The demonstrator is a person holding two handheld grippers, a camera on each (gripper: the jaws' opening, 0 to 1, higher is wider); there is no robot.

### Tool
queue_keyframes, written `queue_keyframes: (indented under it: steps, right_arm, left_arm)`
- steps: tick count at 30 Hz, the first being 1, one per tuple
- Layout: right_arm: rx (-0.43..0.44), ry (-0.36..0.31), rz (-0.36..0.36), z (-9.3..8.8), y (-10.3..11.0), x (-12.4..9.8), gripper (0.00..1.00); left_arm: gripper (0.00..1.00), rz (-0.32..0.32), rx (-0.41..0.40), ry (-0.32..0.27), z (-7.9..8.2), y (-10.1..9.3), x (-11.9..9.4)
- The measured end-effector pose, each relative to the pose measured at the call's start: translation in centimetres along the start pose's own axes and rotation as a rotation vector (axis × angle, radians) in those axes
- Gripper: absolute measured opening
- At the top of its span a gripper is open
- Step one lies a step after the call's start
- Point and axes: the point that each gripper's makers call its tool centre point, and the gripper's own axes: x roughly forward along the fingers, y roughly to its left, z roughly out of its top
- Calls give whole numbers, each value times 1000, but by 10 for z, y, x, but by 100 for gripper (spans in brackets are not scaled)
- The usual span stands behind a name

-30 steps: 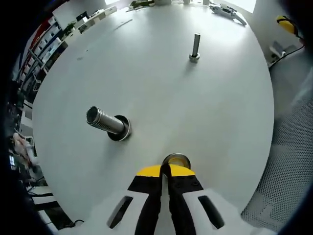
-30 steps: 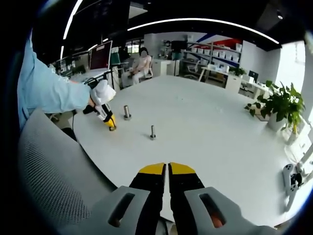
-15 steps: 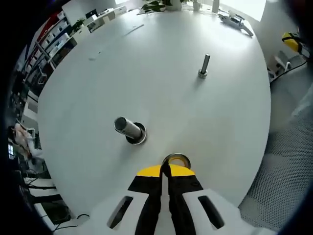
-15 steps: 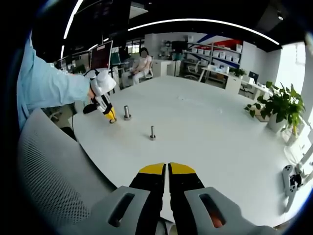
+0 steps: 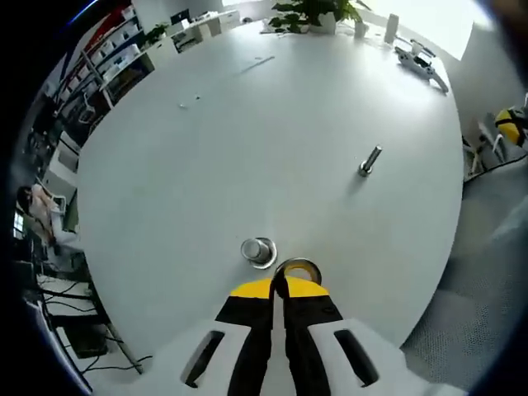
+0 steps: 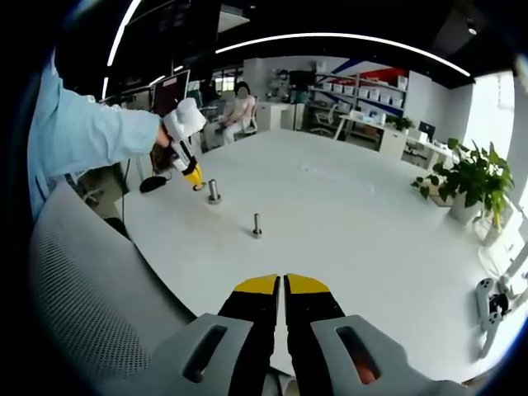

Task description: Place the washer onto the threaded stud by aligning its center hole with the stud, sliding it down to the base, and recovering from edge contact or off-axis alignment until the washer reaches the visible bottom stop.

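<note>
In the left gripper view my left gripper [image 5: 285,284] is shut on the metal washer [image 5: 299,268], which sticks out past the yellow fingertips. The thick threaded stud [image 5: 258,251] stands on the white table [image 5: 247,140], seen almost end-on, just left of the washer. In the right gripper view a person's hand holds the left gripper [image 6: 191,173] up beside and above the thick stud [image 6: 214,190]. My right gripper [image 6: 285,285] is shut with nothing in it, over the table's near edge.
A thin bolt [image 5: 369,161] stands alone further along the table [image 6: 346,206], also the thin bolt [image 6: 256,224]. A grey device [image 5: 421,59] lies at the far edge. A mesh chair back [image 6: 91,289] and potted plant [image 6: 470,177] flank the table.
The left gripper has risen and swung over the thick stud with the washer, so the stud now shows nearly end-on close to the washer. The right gripper has stayed still.
</note>
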Motion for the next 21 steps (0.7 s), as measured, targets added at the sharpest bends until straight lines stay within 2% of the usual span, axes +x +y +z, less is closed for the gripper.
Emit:
queue_keyframes:
  steps: [8, 15, 18, 21]
  right_arm:
    - [7, -2, 0, 0, -1, 0, 4]
    - [13, 0, 0, 0, -1, 1, 4]
    - [13, 2, 0, -1, -1, 1, 4]
    - [15, 3, 1, -1, -1, 1, 4]
  left_arm:
    - [1, 36, -38, 1, 10, 15, -1]
    - [1, 60, -112, 2, 20, 28, 3]
    - [1, 55, -164, 17, 19, 32, 7]
    - [1, 49, -179, 43, 15, 32, 11]
